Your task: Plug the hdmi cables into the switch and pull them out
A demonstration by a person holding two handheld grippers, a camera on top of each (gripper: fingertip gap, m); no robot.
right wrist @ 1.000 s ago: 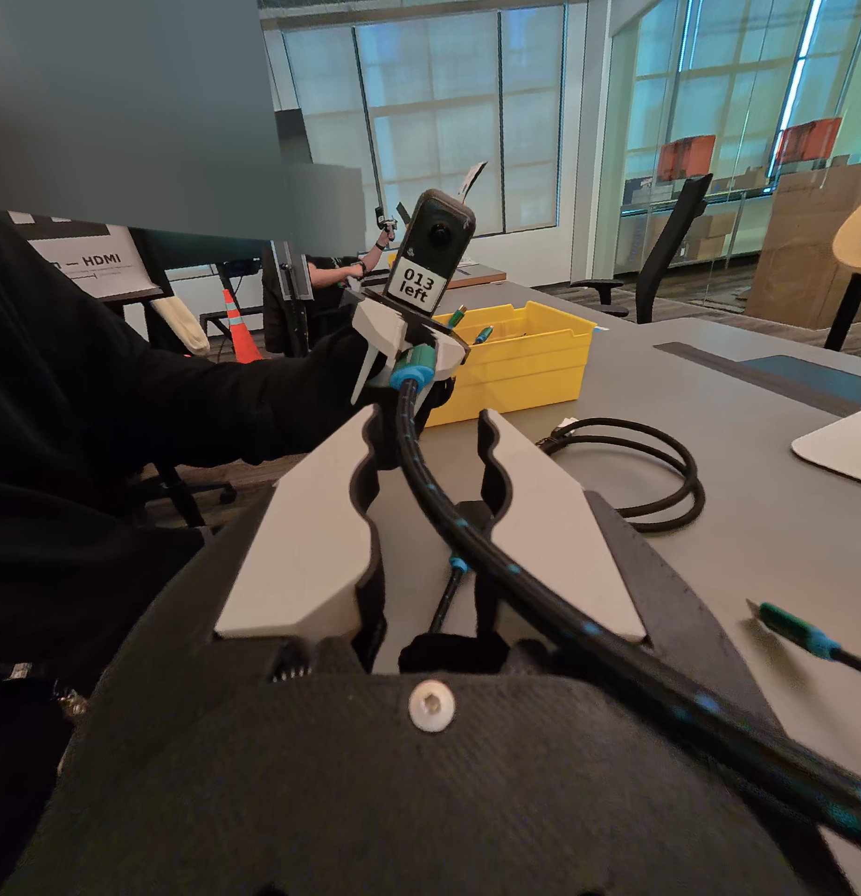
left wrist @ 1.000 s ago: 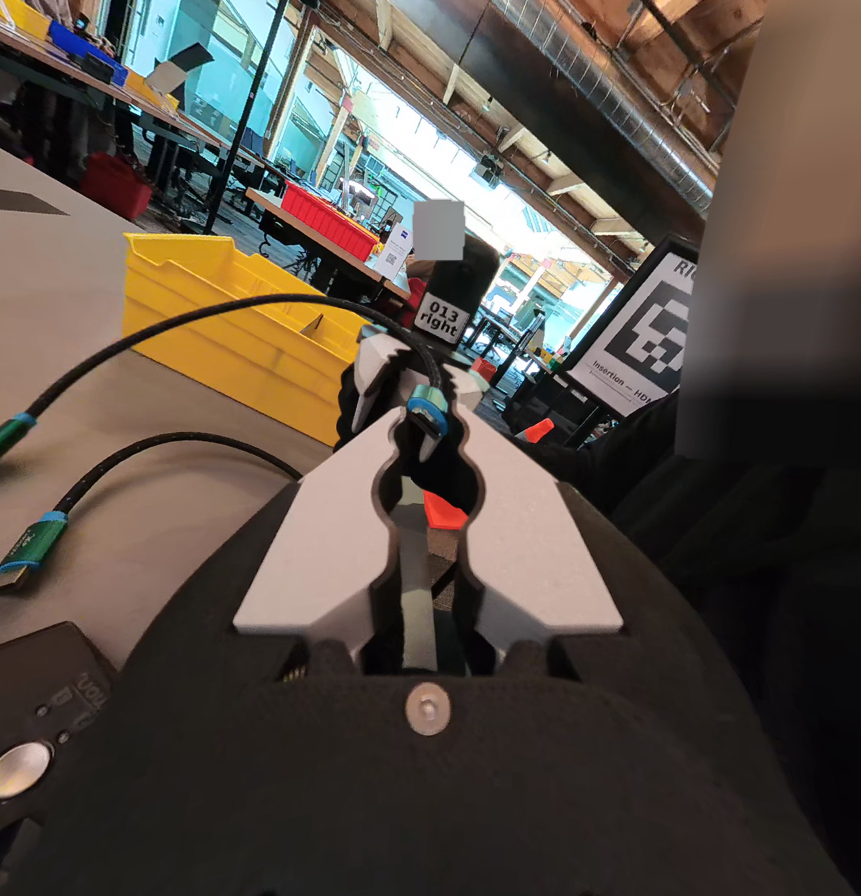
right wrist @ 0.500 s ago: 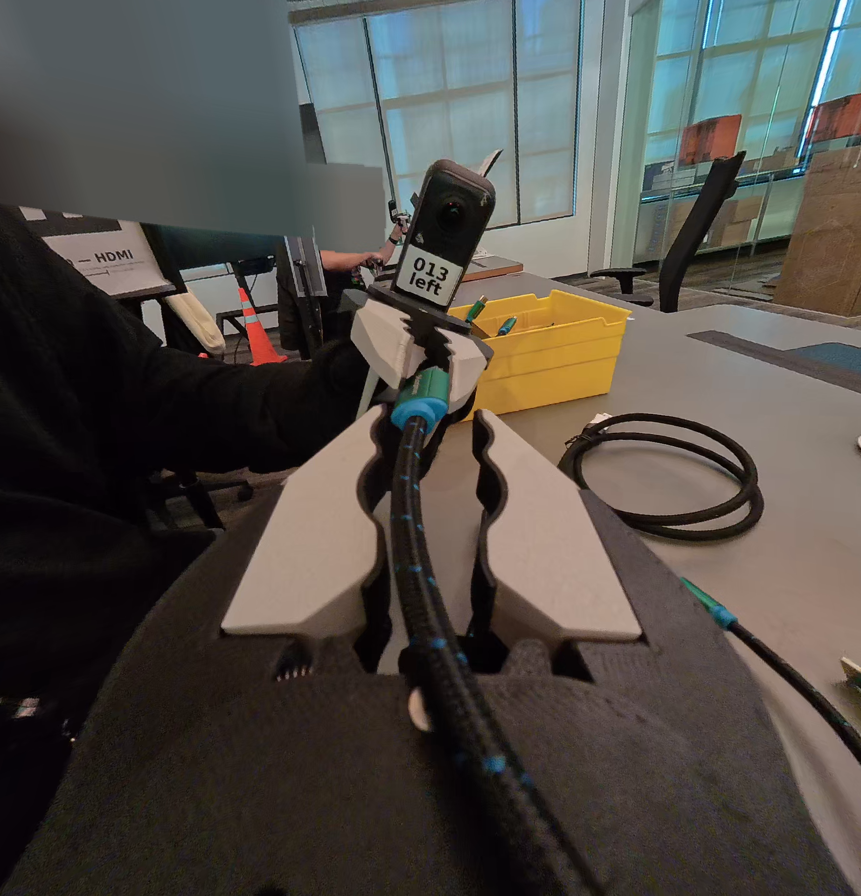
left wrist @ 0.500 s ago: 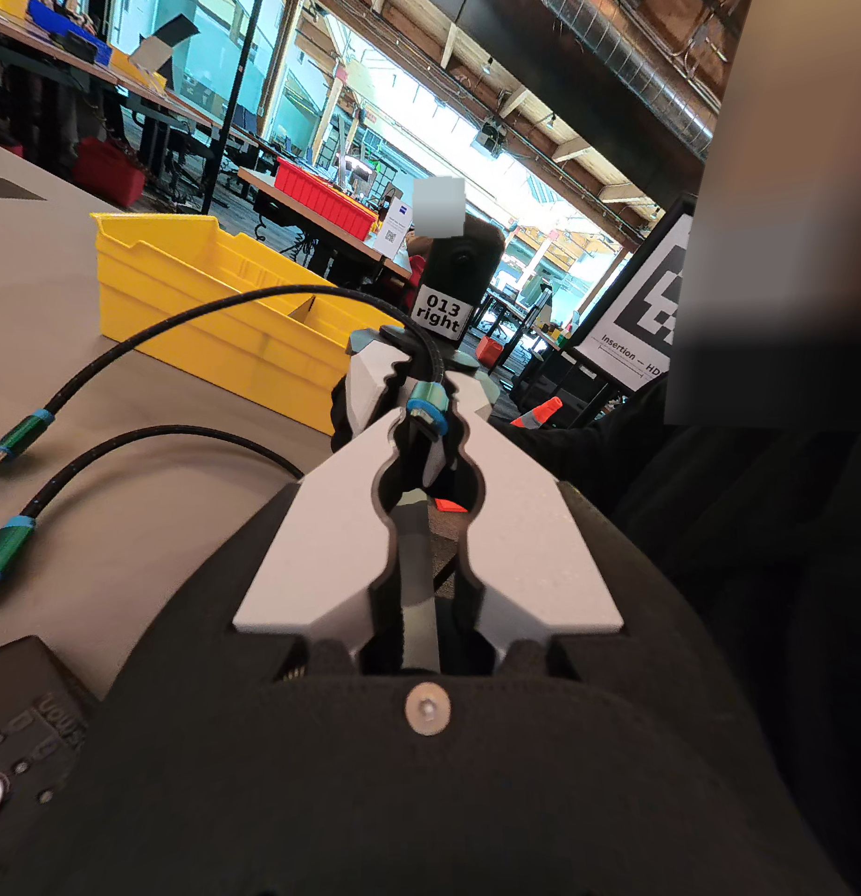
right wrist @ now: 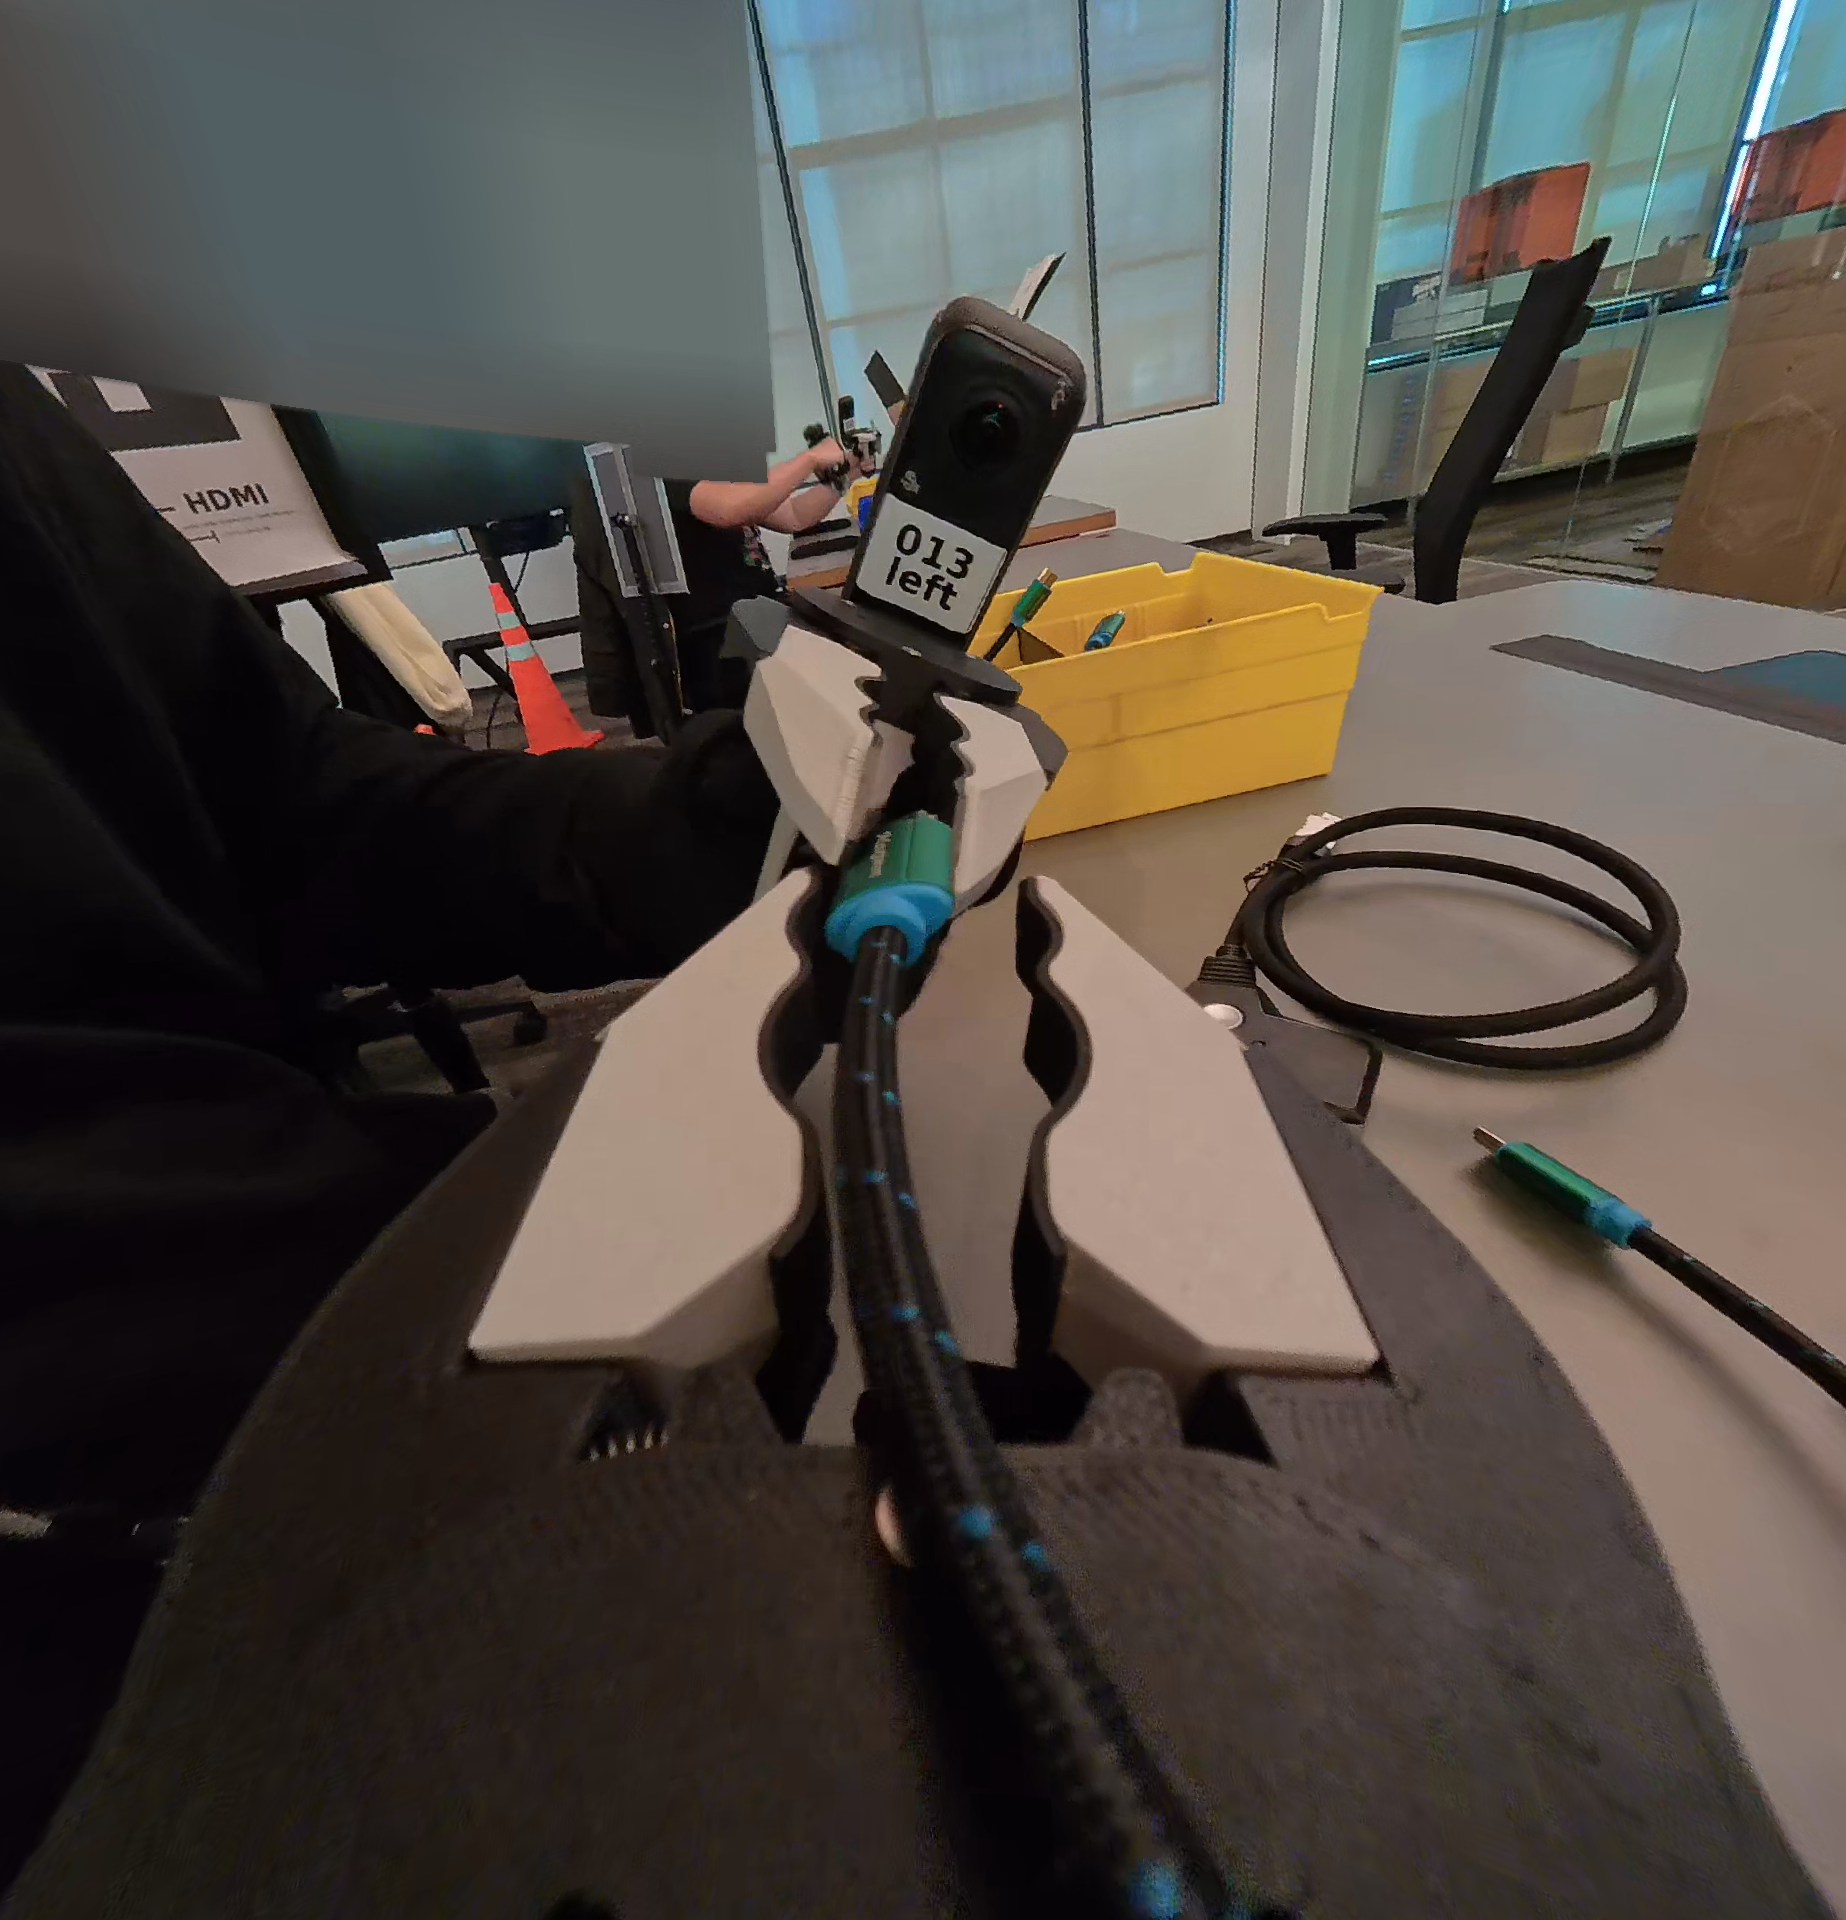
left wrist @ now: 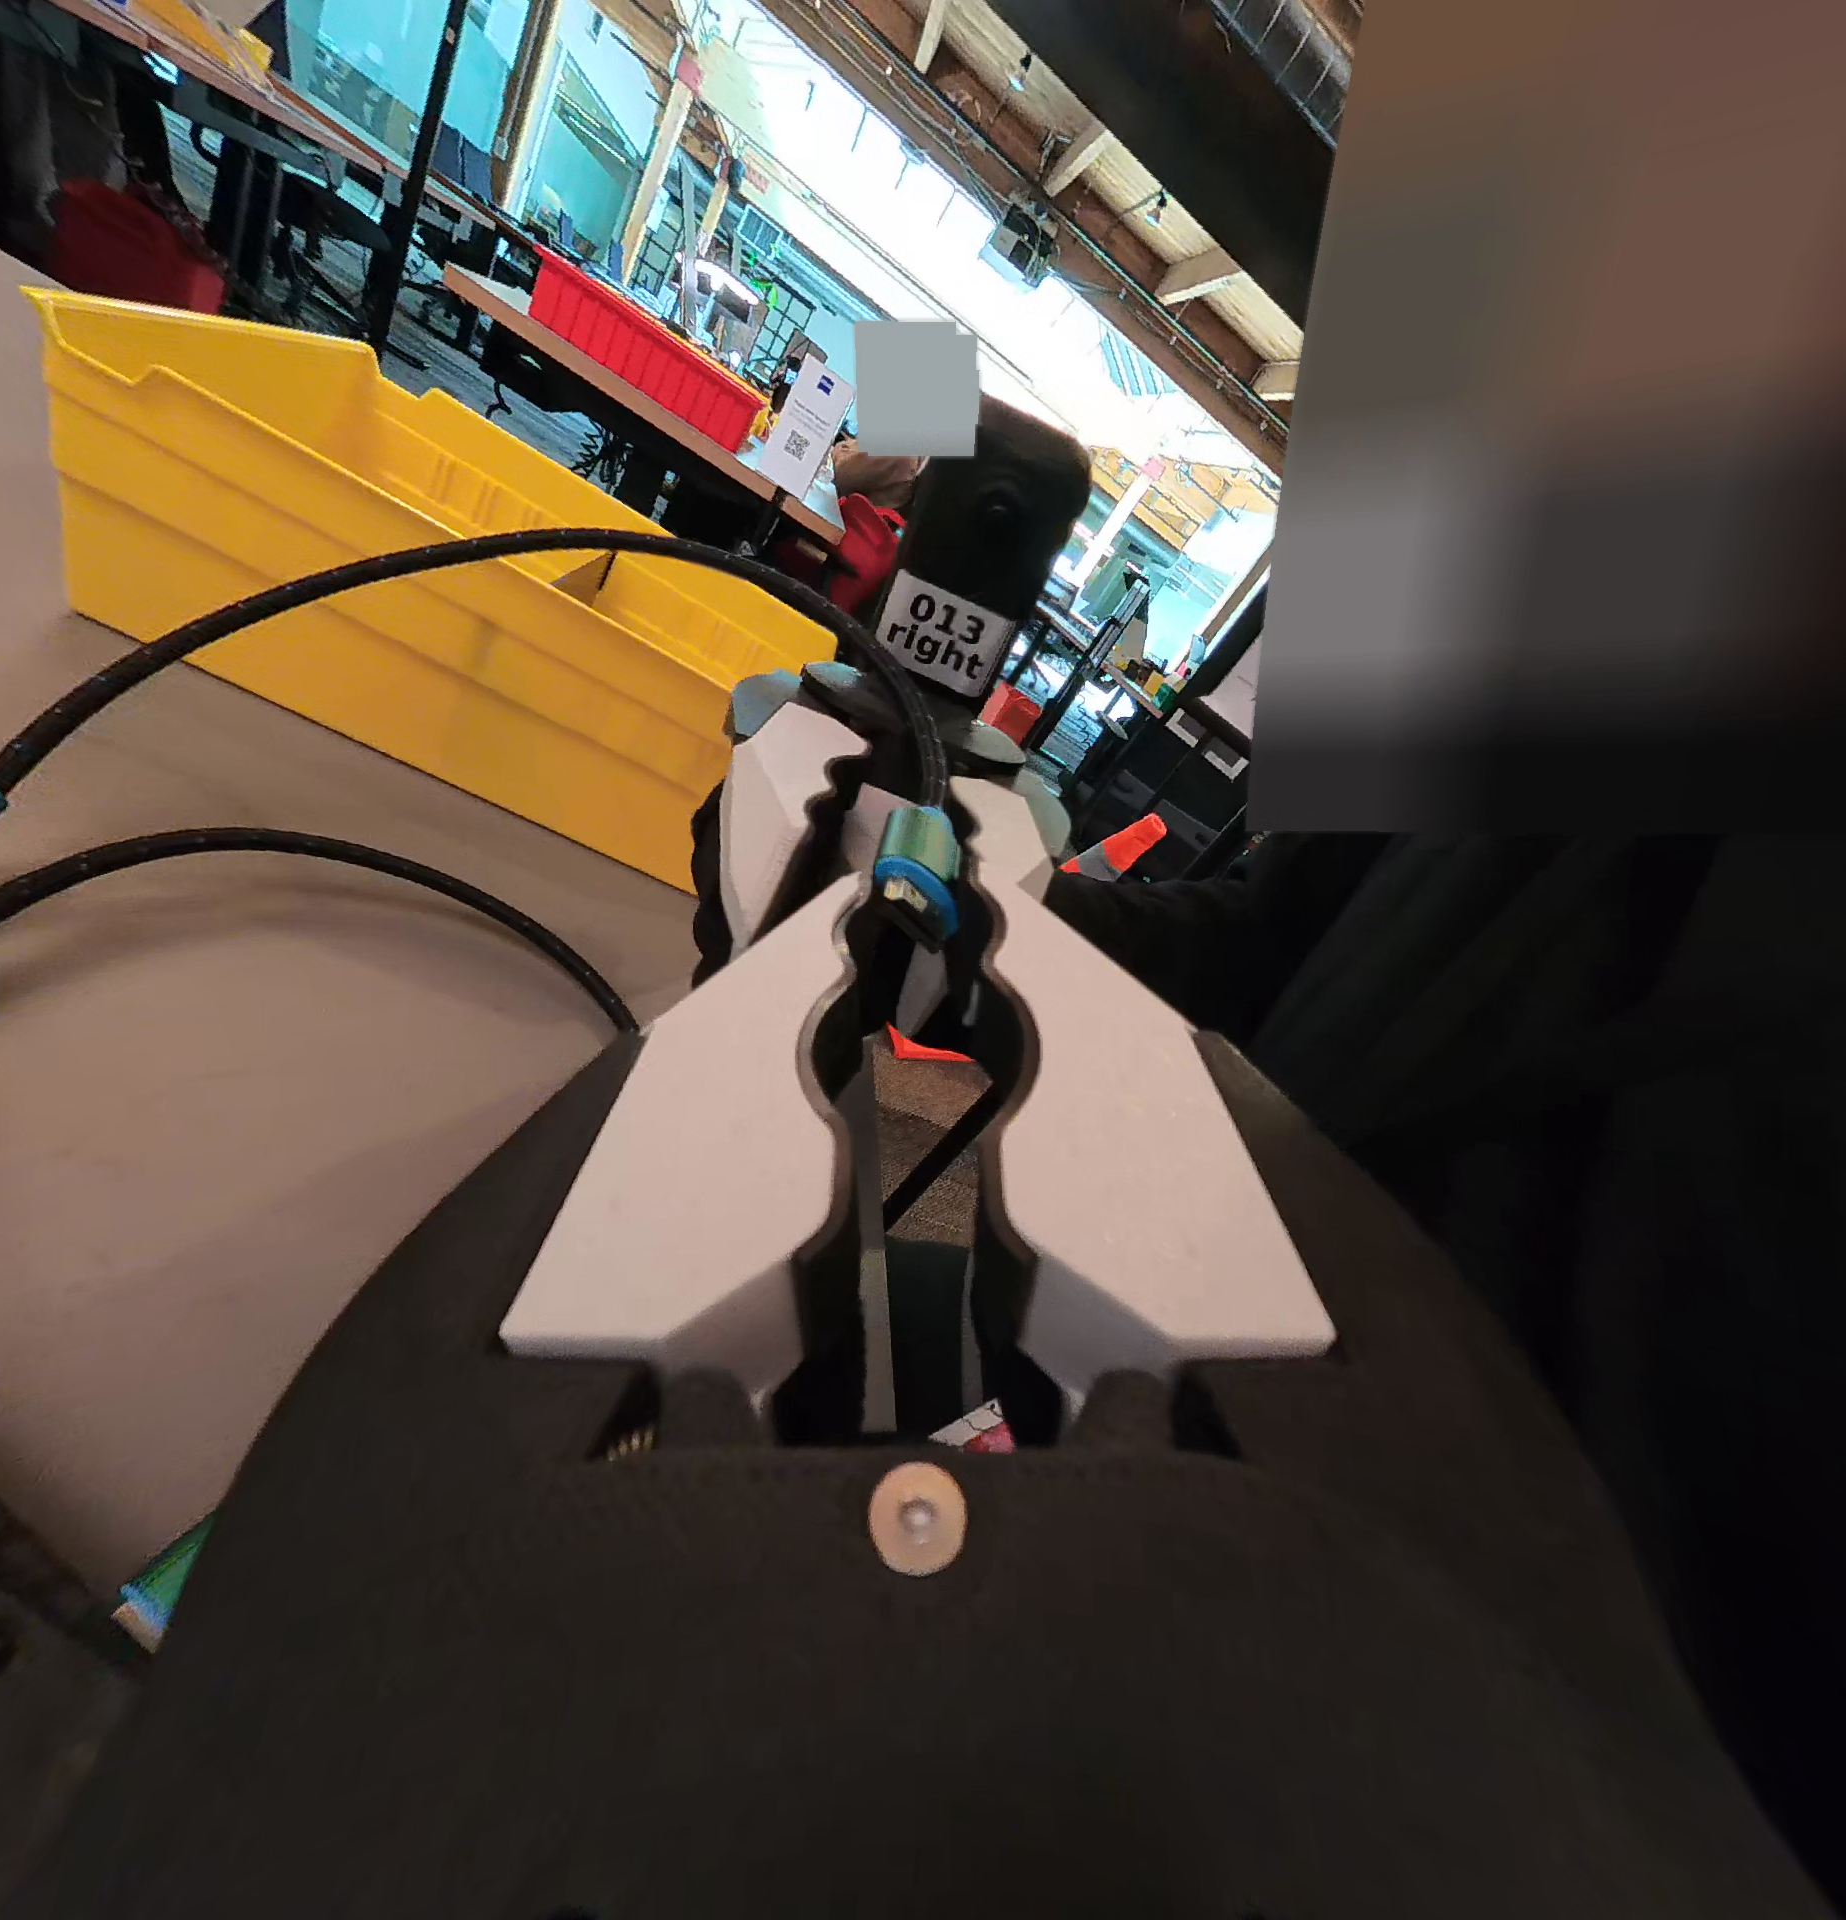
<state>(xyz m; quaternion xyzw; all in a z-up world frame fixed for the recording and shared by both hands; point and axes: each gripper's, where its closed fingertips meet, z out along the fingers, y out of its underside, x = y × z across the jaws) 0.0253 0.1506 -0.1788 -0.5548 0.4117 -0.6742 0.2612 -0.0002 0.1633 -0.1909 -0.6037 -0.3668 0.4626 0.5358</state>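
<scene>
Centrally, a handover of one cable is under way; nothing is plugged in yet, and the switch cannot be made out clearly in either view.

At far left, black braided cables curve over the grey table (left wrist: 223, 1143) in front of a yellow bin (left wrist: 379, 582). In the middle, the two tongs meet nose to nose above the table's edge. The left gripper (left wrist: 914, 914) is clamped on the green HDMI plug (left wrist: 917, 868), whose metal end points back toward its own camera. The right gripper (right wrist: 919, 904) has its jaws standing well apart, with the plug's cable (right wrist: 877, 1195) lying loose between them and trailing over its body.

To the right, a coiled cable (right wrist: 1470, 935) and a spare green plug (right wrist: 1563, 1195) rest on the table.

Next, I judge, the right gripper needs to back clear so the left one can turn the plug's metal end toward a port on the switch.

Writing: each gripper's camera carries a white label (right wrist: 929, 566) with black print, and a white board (right wrist: 223, 488) with a black block pattern and a printed line stands behind the person's dark sleeve.
</scene>
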